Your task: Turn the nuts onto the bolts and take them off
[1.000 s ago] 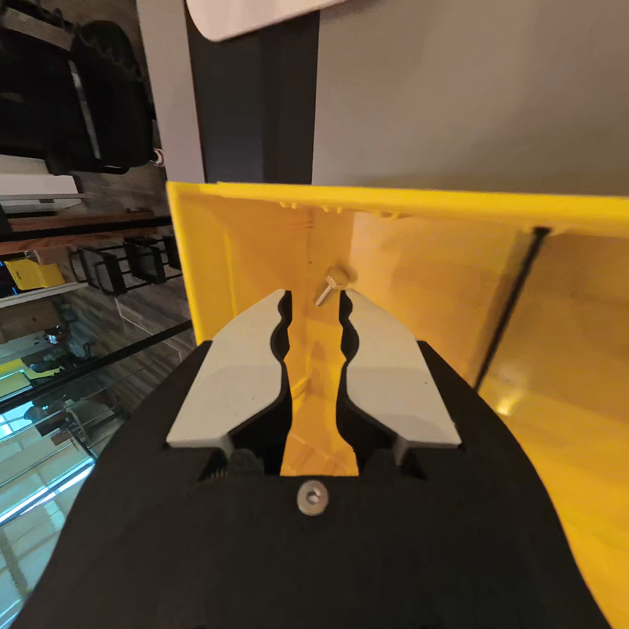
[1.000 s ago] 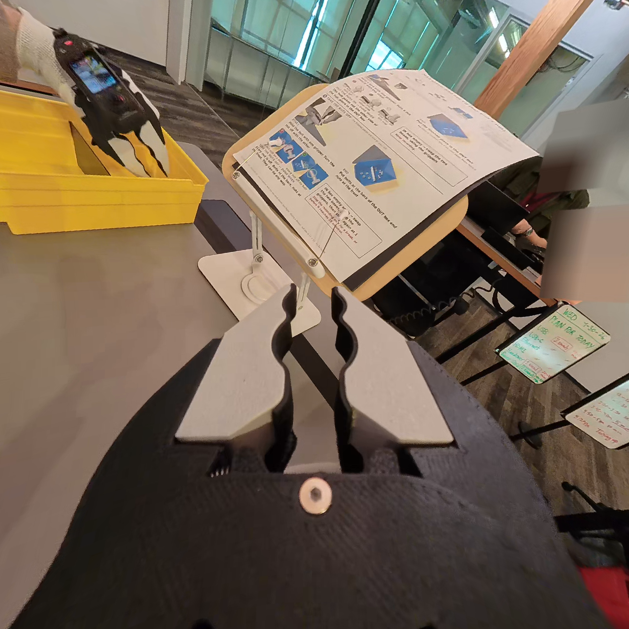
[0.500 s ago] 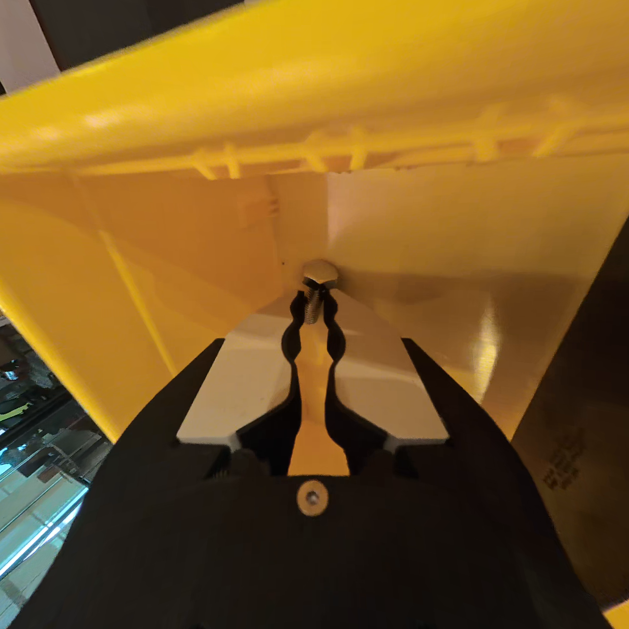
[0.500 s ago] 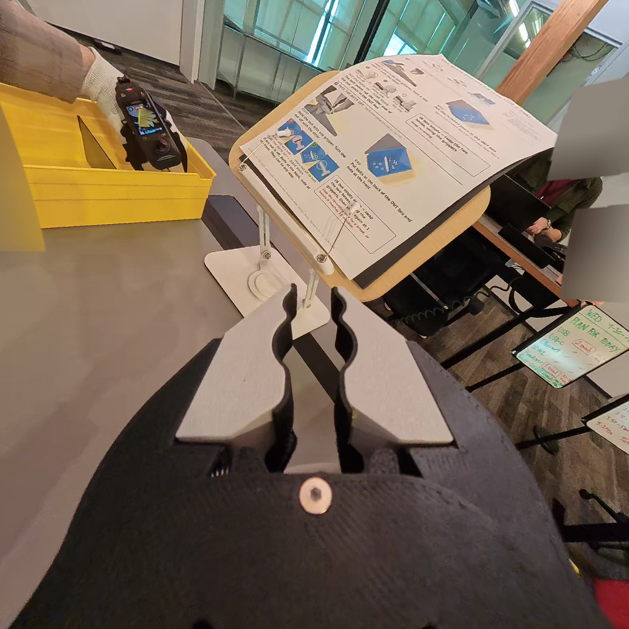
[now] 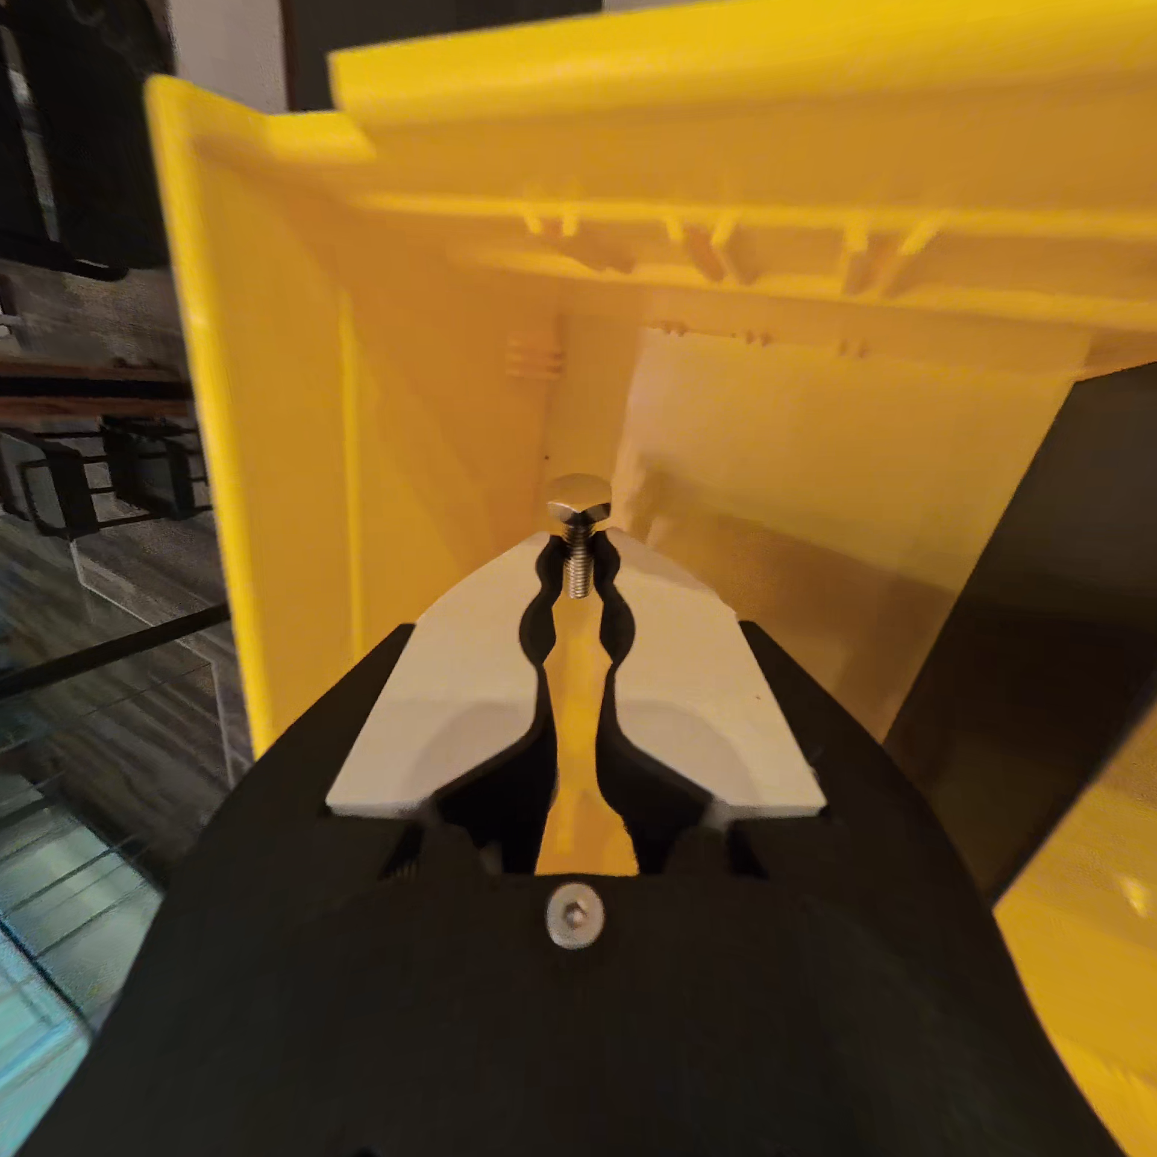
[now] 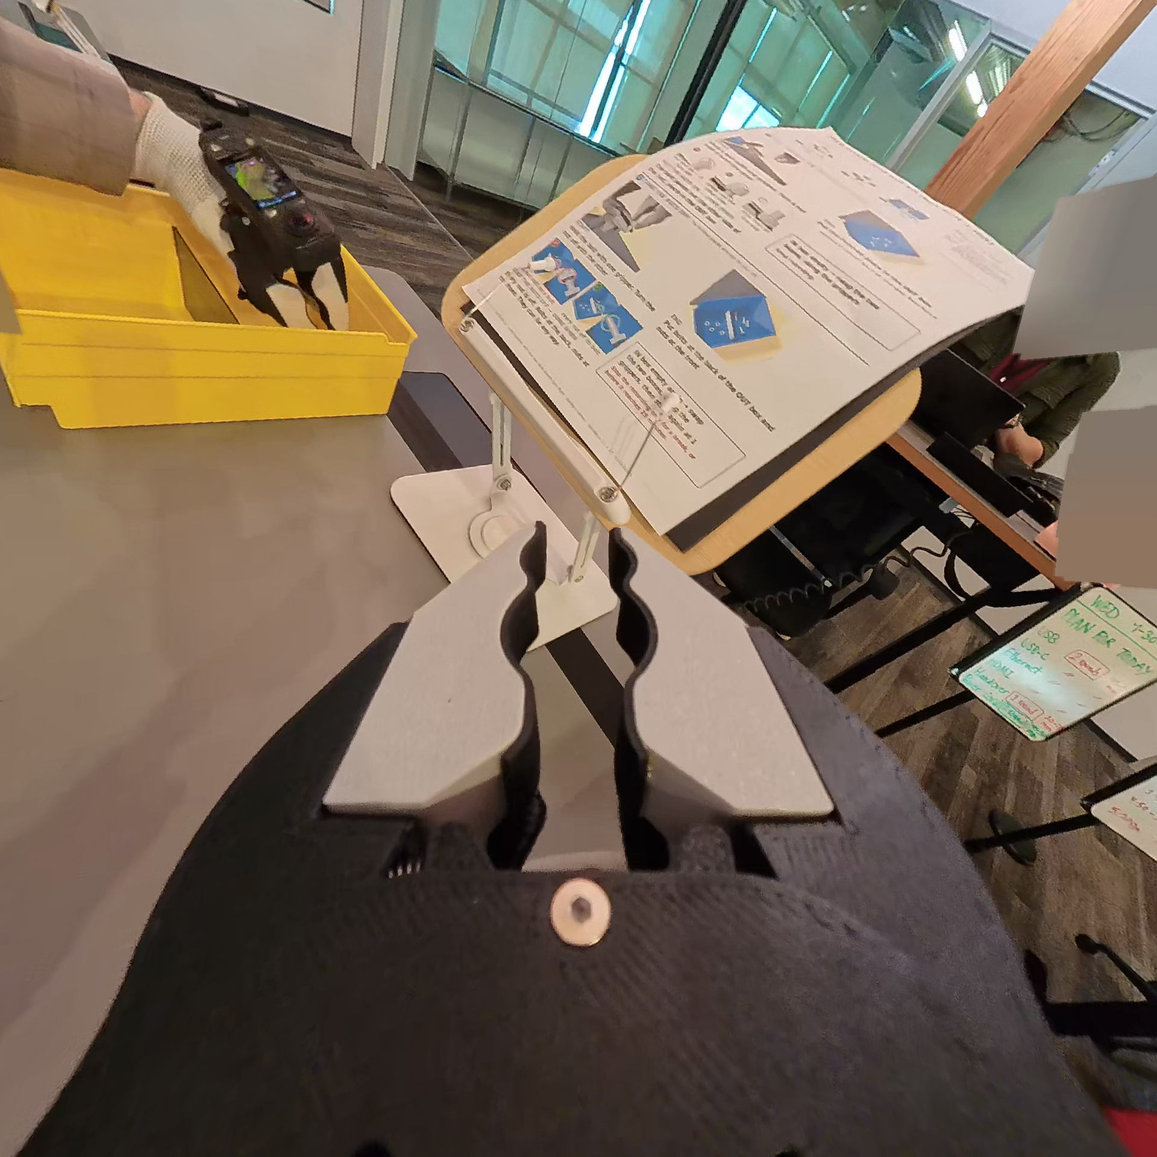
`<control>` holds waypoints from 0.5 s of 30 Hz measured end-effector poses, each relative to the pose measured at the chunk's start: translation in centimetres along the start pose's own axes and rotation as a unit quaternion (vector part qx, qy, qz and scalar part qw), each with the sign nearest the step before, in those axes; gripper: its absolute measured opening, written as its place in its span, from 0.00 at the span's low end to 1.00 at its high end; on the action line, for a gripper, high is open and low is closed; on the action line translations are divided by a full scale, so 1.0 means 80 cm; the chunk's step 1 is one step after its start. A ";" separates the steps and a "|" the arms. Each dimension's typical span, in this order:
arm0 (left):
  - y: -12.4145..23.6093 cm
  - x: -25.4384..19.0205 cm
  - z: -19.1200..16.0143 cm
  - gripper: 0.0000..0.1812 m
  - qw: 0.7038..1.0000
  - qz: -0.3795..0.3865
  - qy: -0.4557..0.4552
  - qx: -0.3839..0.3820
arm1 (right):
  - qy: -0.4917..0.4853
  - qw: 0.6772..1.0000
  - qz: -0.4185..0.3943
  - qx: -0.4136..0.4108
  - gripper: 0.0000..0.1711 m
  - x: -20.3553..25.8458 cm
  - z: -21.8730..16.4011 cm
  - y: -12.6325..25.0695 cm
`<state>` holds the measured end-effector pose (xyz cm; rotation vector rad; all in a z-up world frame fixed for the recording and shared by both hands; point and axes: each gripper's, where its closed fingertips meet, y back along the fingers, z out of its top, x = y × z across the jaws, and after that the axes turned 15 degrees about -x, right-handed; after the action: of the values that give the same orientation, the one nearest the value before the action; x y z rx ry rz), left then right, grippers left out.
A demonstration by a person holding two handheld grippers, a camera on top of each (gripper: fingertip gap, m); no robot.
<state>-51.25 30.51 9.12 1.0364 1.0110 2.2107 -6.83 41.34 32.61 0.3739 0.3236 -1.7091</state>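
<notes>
My left gripper (image 5: 577,546) is shut on the threaded shank of a small silver hex-head bolt (image 5: 579,504), whose head points away from me, inside the yellow bin (image 5: 438,375). The right wrist view shows that same gripper (image 6: 294,294), held by a gloved hand, tips down in the bin (image 6: 206,382). My right gripper (image 6: 576,541) is open and empty, above the grey table (image 6: 188,595) and pointing at the base of a document stand. No nut is in view.
A black divider (image 5: 1033,626) splits the bin. A tilted document stand with an instruction sheet (image 6: 720,325) and a white base (image 6: 476,519) stands at the table's right edge. Beyond it are a desk with seated people and a small whiteboard (image 6: 1064,663). The grippers' ends are close to 50 cm from one another.
My left gripper went into the bin, closed on the bolt and now holds it a little back from the bin wall. My right gripper has barely moved.
</notes>
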 end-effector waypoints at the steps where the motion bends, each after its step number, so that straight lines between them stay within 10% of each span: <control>1: 0.007 0.003 0.003 0.05 1.000 0.008 0.009 -0.010 | 0.002 1.000 0.005 -0.003 0.11 0.004 0.002 -0.003; 15: 0.152 0.022 0.174 0.05 0.957 0.218 -0.103 -0.162 | -0.097 0.985 0.114 -0.087 0.14 0.125 0.050 -0.104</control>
<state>-42.61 30.09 25.54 1.3954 0.3300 2.4310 -16.80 32.11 32.10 0.1086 0.2732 -1.4660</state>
